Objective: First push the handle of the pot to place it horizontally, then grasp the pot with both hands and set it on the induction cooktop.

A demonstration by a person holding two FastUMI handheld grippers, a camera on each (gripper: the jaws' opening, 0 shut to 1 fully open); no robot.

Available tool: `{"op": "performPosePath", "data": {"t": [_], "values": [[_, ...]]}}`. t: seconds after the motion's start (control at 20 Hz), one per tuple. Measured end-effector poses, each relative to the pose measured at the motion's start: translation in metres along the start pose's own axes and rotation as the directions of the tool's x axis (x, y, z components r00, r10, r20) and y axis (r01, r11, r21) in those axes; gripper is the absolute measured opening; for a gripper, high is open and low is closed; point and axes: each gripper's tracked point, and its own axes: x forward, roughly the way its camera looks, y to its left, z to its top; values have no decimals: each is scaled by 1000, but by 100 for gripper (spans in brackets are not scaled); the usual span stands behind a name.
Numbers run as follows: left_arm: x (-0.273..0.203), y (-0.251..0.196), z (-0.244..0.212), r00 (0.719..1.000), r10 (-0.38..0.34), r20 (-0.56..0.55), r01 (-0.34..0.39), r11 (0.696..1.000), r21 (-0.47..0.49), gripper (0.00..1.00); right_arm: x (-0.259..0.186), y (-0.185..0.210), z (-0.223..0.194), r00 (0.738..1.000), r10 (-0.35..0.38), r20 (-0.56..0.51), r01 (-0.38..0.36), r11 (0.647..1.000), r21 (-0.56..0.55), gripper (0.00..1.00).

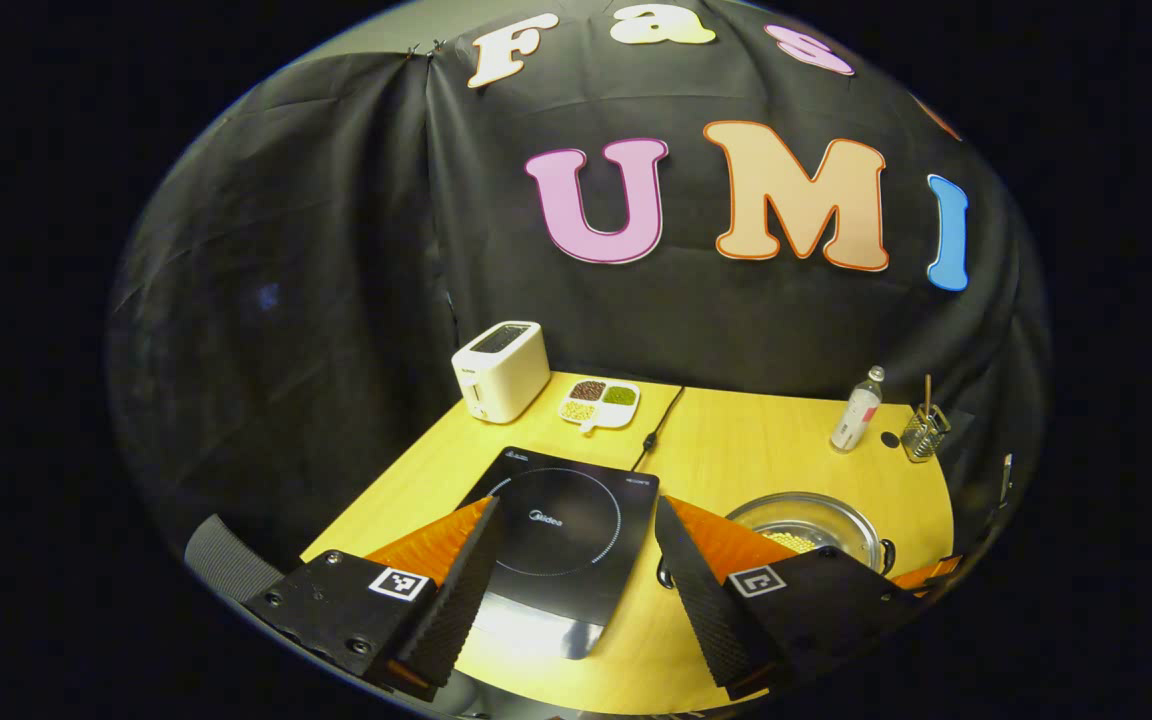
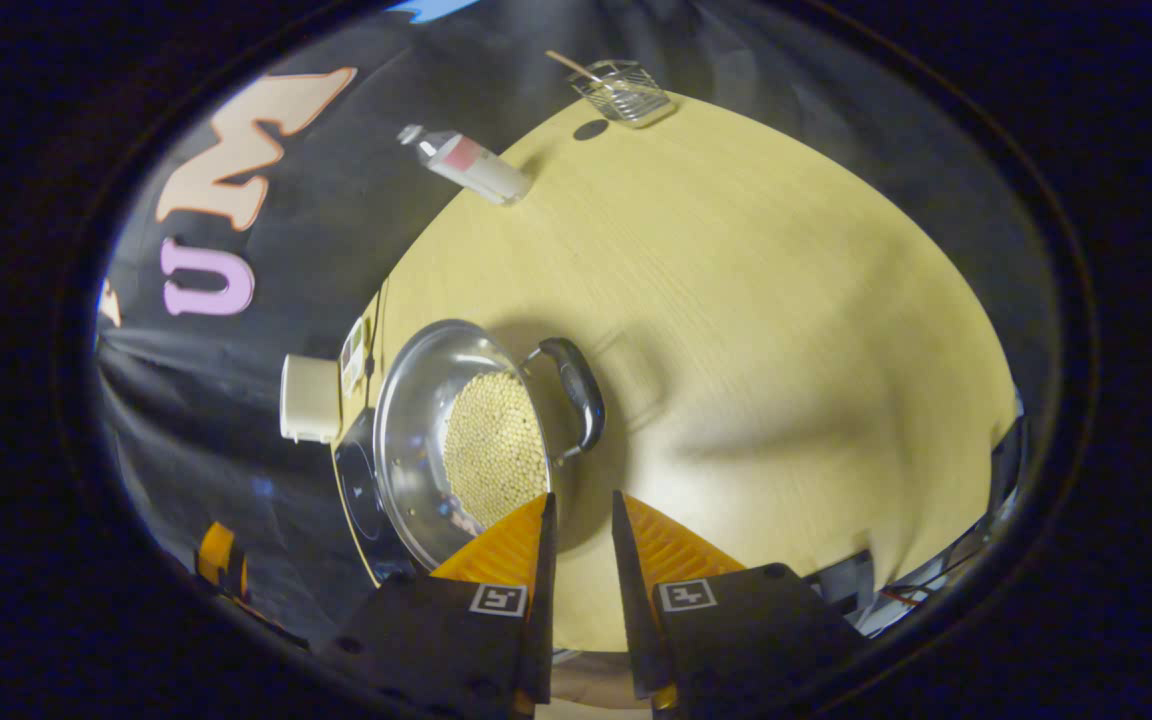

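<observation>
A steel pot (image 2: 416, 400) with yellow beans in it stands on the wooden table (image 2: 756, 300), and its black loop handle (image 2: 581, 385) lies on the side facing the bare table. My right gripper (image 2: 582, 494) hovers just short of that handle. A narrow gap shows between its fingers and nothing is in it. One of its fingertips (image 2: 536, 510) overlaps the pot's rim. The black induction cooktop (image 1: 566, 530) lies left of the pot (image 1: 806, 525). My left gripper (image 1: 576, 500) hangs wide open above the cooktop's near half and holds nothing.
At the table's back stand a white toaster (image 1: 501, 370) and a divided dish of beans (image 1: 600, 403). The cooktop's cable (image 1: 658, 425) runs towards the wall. A plastic bottle (image 1: 857, 410) and a wire holder (image 1: 924, 432) stand at the far right corner.
</observation>
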Motion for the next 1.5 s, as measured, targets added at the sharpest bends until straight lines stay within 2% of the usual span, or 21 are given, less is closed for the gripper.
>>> {"op": "performPosePath", "data": {"t": [0.05, 0.15, 0.2, 0.25, 0.3, 0.5, 0.6, 0.75, 0.85, 1.1, 1.4, 1.5], "values": [[1, -6, -4, 1000, -20, -8, 20, 1000, -4, 93, -6, 1, 1, 1000, 11, 2, -11, 999, -35, 33], [7, -14, -13, 998, -55, -31, 55, 998, 3, 93, -14, 1, 5, 1000, 14, 16, -13, 996, -85, 60], [9, -21, -19, 995, -84, -46, 85, 996, 12, 93, -17, 2, 7, 1000, 21, 23, -18, 995, -102, 77], [11, -29, -26, 991, -121, -65, 123, 992, 25, 93, -19, 4, 11, 999, 32, 28, -29, 993, -115, 84], [13, -35, -36, 984, -150, -100, 155, 987, 42, 93, -23, 6, 13, 999, 40, 27, -36, 992, -123, 99], [27, -44, -65, 958, -198, -206, 232, 959, 160, 94, -23, 6, 36, 998, 47, 39, -40, 985, -165, 99], [34, -50, -79, 941, -217, -259, 269, 945, 186, 94, -22, 5, 45, 998, 39, 47, -29, 980, -199, 99], [50, -70, -94, 899, -276, -341, 345, 925, 161, 94, -16, 9, 57, 998, 58, 37, -49, 978, -205, 99], [66, -72, -107, 874, -282, -397, 366, 918, 153, 93, -6, 11, 62, 998, 65, 20, -60, 979, -196, 99], [99, -92, -136, 786, -328, -525, 437, 894, 94, 93, 22, 10, 63, 998, 49, -43, -57, 981, -188, 99], [128, -102, -177, 680, -316, -661, 430, 903, 12, 94, 54, 10, 56, 991, 21, -129, -46, 979, -199, 99], [135, -104, -186, 661, -307, -684, 425, 905, 4, 94, 62, 13, 51, 987, 24, -159, -56, 979, -197, 98]]}}
